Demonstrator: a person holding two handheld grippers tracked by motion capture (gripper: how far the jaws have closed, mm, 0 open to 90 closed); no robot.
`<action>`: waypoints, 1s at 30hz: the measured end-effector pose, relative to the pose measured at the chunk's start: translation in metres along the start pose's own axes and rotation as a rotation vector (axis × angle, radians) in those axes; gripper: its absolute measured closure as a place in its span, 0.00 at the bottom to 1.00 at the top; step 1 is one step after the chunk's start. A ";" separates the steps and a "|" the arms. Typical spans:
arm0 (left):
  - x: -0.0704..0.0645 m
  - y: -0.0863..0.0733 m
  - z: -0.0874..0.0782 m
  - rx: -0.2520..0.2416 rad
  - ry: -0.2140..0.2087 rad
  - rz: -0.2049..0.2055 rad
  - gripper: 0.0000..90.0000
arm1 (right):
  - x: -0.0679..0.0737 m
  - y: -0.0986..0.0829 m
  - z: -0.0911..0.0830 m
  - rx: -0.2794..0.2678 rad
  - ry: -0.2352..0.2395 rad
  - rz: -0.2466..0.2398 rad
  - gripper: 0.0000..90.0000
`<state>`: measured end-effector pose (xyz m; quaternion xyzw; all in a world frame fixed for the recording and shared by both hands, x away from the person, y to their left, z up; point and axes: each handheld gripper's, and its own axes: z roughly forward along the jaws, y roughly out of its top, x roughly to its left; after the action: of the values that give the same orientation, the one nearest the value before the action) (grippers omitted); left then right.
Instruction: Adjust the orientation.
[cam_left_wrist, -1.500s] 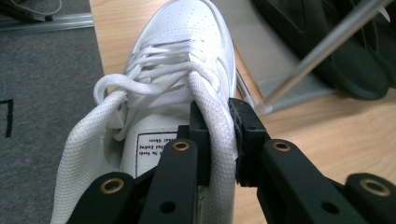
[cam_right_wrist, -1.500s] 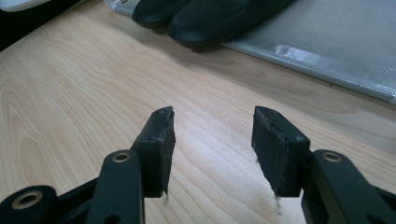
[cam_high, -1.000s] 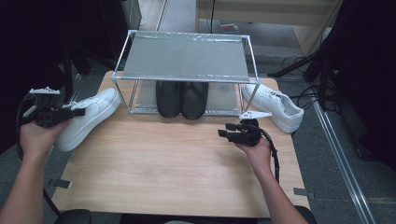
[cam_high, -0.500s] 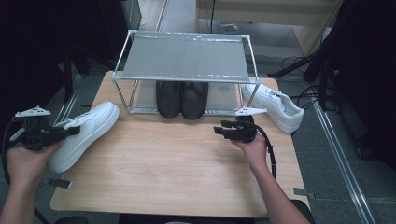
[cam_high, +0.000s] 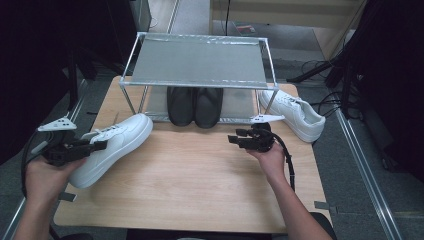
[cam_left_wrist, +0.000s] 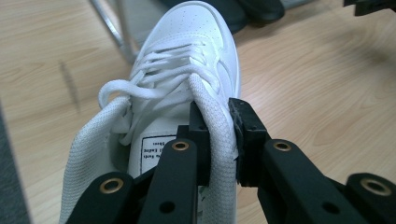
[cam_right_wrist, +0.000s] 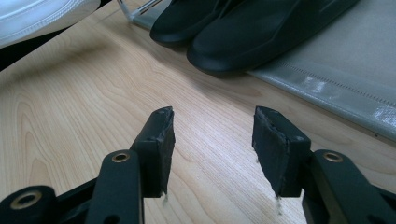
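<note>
A white sneaker (cam_high: 112, 145) lies on the left of the wooden table, toe toward the rack. My left gripper (cam_high: 95, 146) is shut on the sneaker's collar at the heel; in the left gripper view the padded collar (cam_left_wrist: 219, 140) sits pinched between the two black jaws. My right gripper (cam_high: 236, 140) hovers over the table's right half, open and holding nothing, just in front of the pair of black shoes (cam_high: 195, 105) on the lower shelf. The right gripper view has the black shoes (cam_right_wrist: 243, 28) close ahead of the open jaws. A second white sneaker (cam_high: 292, 114) rests to the right of the rack.
A metal-framed rack (cam_high: 197, 62) with a mesh top shelf stands at the table's back. Bare wood (cam_high: 190, 180) stretches across the table's middle and front. Dark equipment and cables crowd the floor on both sides.
My left gripper has drawn the white sneaker back and down toward the front left. The right gripper stayed about where it was.
</note>
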<state>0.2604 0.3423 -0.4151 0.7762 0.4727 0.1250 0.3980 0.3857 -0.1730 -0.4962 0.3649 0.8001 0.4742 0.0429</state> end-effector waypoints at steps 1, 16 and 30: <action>-0.004 0.003 0.004 0.003 -0.010 0.011 0.90 | 0.000 0.000 0.000 0.000 0.000 0.000 0.55; -0.045 0.026 0.051 0.024 -0.158 0.106 0.90 | 0.002 -0.001 -0.002 0.000 0.000 0.007 0.55; -0.091 0.051 0.096 0.061 -0.302 0.224 0.90 | 0.001 -0.009 -0.015 -0.010 -0.024 0.017 0.55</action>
<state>0.3002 0.2068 -0.4234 0.8456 0.3216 0.0364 0.4244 0.3740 -0.1859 -0.4943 0.3770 0.7941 0.4741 0.0503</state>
